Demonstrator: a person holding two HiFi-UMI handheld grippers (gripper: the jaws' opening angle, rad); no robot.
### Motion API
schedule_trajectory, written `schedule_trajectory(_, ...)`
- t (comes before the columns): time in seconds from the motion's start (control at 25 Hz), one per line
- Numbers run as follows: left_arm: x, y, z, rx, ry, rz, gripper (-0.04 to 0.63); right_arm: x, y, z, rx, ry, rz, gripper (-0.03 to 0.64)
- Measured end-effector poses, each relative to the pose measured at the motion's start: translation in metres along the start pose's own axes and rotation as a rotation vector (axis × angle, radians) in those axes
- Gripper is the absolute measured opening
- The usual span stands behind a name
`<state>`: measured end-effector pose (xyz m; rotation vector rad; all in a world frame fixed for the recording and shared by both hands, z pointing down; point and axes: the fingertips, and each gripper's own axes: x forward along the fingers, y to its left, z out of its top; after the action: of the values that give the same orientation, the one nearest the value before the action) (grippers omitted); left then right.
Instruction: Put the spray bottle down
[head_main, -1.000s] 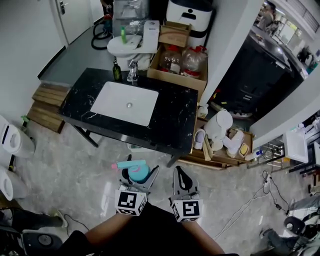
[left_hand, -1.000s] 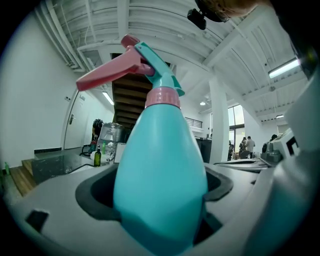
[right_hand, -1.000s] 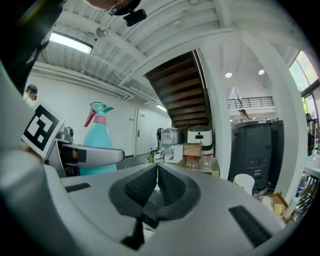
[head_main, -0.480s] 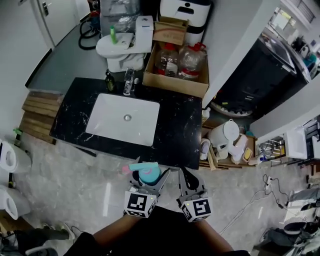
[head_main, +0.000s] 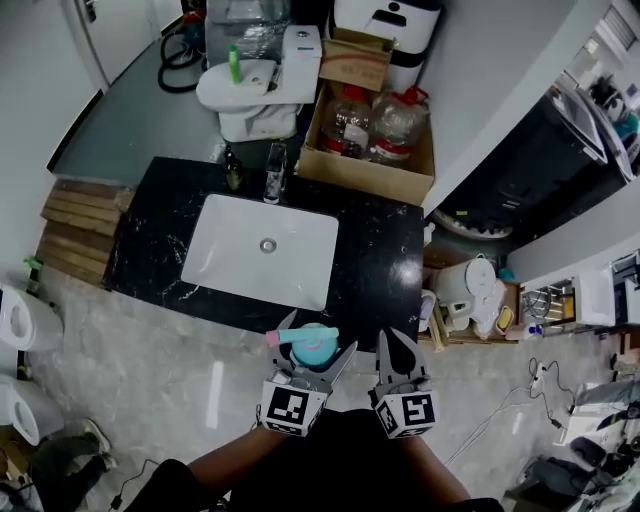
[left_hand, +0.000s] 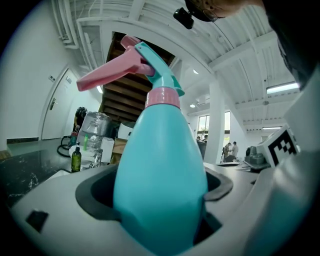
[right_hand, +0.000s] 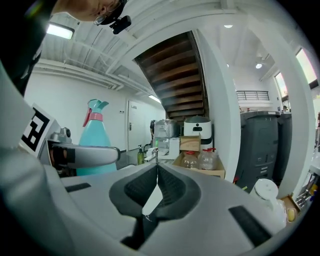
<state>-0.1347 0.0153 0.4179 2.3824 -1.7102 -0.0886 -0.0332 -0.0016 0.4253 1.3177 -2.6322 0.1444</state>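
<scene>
None of the job looks done to me. The teal spray bottle (left_hand: 159, 170), pink trigger on top, stands upright, clamped by its body between the jaws of the left gripper (head_main: 320, 336), in the air and resting on nothing that I can see. The right gripper (head_main: 398, 345) is just beside it, jaws pressed together with nothing between them. What remains, I'd judge, is the whole of it: carry the bottle over a surface, lower it until the base sits flat, then let the jaws part.

The nearest surface is the black marble counter (head_main: 375, 270), whose front edge lies just beyond the bottle. Its right-hand stretch is bare stone and seems the likeliest landing spot. The white sink basin (head_main: 262, 250) fills the left and middle. Behind the basin stand a faucet (head_main: 273, 160) and a small dark bottle (head_main: 233, 168).

Past the counter sits a cardboard box (head_main: 360, 178) holding water jugs. Farther off are a white toilet (head_main: 255, 90) and grey floor running toward a door.
</scene>
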Motion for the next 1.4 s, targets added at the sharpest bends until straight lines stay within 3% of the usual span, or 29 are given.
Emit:
schedule_trajectory(0.12, 0.008, 0.002, 0.001, 0.013, 0.005, -0.022, 0.448, 0.007, -0.006, 0.005, 0.011, -0.004, -0.029, 0.017)
schedule_trajectory(0.28, 0.008, 0.005, 0.002, 0.036, 0.031, -0.028, 0.448, 0.013, 0.010, 0.012, -0.001, -0.050, 0.019, 0.017)
schedule_trajectory(0.68, 0.019, 0.006, -0.002, 0.082, 0.051, -0.006, 0.448, 0.014, 0.002, 0.009, -0.002, -0.064, -0.073, 0.017)
schedule_trajectory(0.92, 0.050, 0.013, 0.015, 0.115, 0.013, 0.019, 0.448, 0.019, -0.012, 0.034, -0.009, -0.167, -0.095, 0.017)
schedule_trajectory(1.24, 0.110, 0.019, 0.015, 0.145, 0.035, 0.011, 0.448, 0.041, -0.050, 0.034, 0.024, -0.171, -0.093, 0.017)
schedule_trajectory(1.4, 0.143, 0.016, 0.009, 0.120, 0.050, -0.011, 0.448, 0.057, -0.078, 0.037, 0.038, -0.175, -0.108, 0.017)
